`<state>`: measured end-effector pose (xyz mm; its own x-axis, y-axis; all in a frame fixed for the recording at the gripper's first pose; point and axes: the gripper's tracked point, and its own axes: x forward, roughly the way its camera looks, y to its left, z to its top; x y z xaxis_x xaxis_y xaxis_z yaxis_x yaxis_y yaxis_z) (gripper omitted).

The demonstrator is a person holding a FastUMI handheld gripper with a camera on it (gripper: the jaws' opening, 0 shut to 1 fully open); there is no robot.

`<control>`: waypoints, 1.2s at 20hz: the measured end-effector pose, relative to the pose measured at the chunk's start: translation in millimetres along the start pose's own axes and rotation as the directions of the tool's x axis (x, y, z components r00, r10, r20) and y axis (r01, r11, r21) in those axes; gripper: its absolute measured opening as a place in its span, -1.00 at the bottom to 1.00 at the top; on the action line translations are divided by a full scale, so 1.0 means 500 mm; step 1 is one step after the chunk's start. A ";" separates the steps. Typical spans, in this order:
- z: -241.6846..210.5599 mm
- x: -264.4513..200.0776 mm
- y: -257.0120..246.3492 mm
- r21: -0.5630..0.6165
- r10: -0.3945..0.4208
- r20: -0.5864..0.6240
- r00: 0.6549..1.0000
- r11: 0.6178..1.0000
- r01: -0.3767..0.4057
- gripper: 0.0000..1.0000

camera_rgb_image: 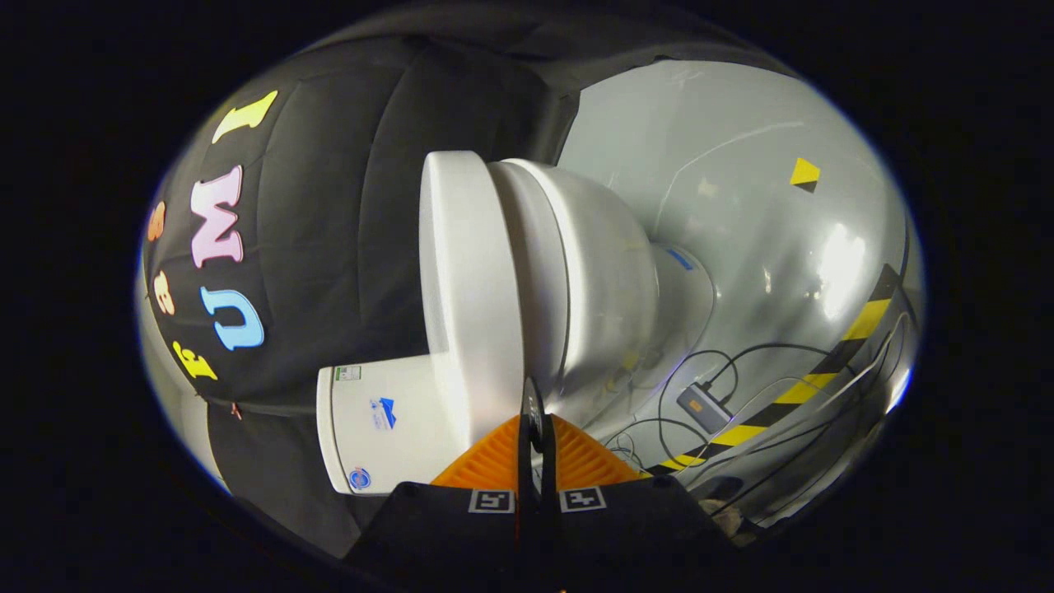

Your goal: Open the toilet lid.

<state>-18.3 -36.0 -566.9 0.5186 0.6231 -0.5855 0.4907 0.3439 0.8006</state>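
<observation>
The whole scene appears rolled onto its side, since the camera is turned. Furthest left hangs the black cloth wall (pixel 329 206) of the booth. Next to it, low down, sits the white tank (pixel 387 428) of the toilet, with small stickers on its face. Just right of the tank comes the toilet lid (pixel 465 288), a thick white slab seen edge-on, lying flat against the seat and bowl, so it is down and closed. The bowl (pixel 593 272) swells out to the right of the lid and narrows into the base (pixel 683 288), which stands on the shiny grey floor (pixel 741 165). The gripper (pixel 535 412) points at the lower end of the lid's edge, near where lid and bowl meet; its two orange fingers (pixel 486 465) are pressed together with only a thin dark line between them, closed and holding nothing, their tips just short of or touching the toilet, which I cannot tell. Right of the fingers, on the floor, lie black cables (pixel 741 362) and a small grey box (pixel 702 408) with an orange mark. Beyond these runs a strip of yellow and black tape (pixel 811 383), and higher up is a small yellow and black marker (pixel 804 175).
</observation>
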 end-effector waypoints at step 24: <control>-0.111 -0.095 0.363 -0.533 -0.182 0.277 0.943 0.788 0.309 -0.89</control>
<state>7.2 35.7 -386.8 0.5941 0.3305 -0.7333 0.1732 0.8377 0.5179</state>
